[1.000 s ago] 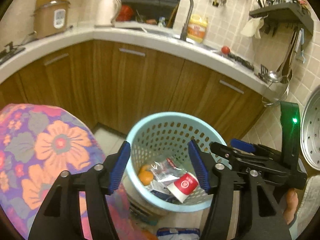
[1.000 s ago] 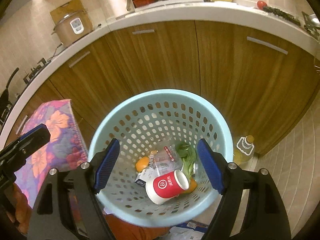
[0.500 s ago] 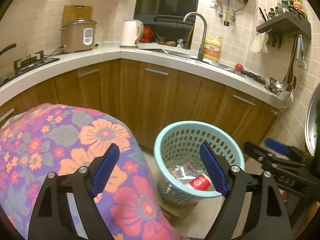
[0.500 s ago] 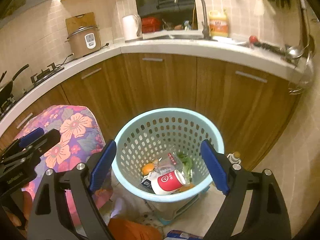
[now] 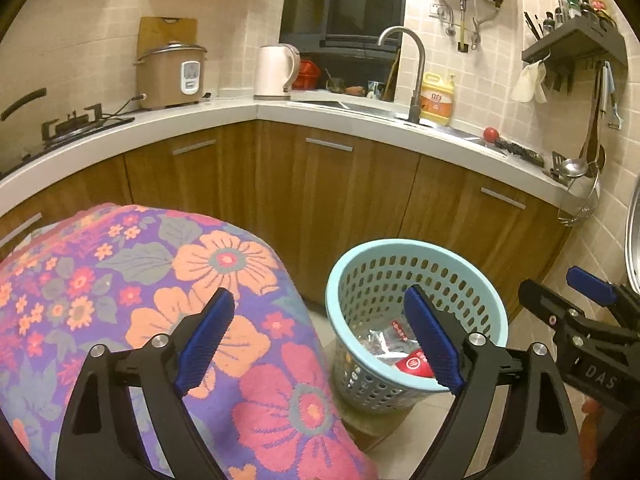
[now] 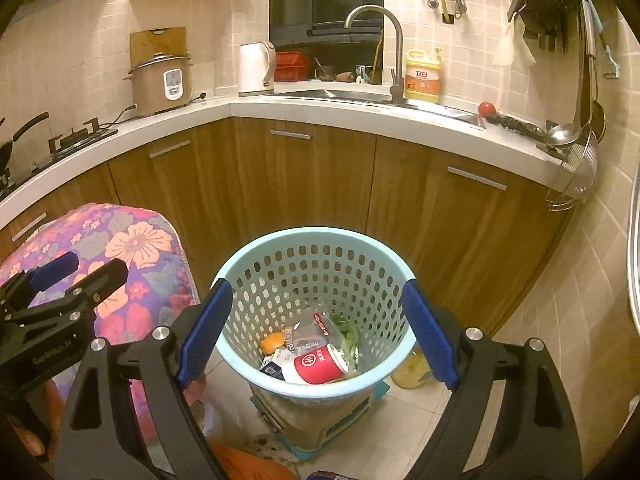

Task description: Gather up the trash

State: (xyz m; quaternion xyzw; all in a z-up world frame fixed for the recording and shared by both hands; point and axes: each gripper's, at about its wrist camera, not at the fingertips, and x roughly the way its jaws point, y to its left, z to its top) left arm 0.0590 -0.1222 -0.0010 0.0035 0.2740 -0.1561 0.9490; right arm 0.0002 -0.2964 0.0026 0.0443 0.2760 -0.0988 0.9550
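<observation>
Trash sits in the pale blue basket (image 6: 316, 390) on the floor by the wooden cabinets — a red paper cup (image 6: 320, 364), clear wrappers (image 6: 316, 330), greens, something orange. Left gripper (image 5: 320, 340), jaws just opened wide, holds nothing above the floral cloth (image 5: 120, 272). Right gripper (image 6: 316, 328) — spread wide, empty — frames the basket.

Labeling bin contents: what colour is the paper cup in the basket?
Red with a white logo and white inside; the paper cup shows best in the right wrist view.
</observation>
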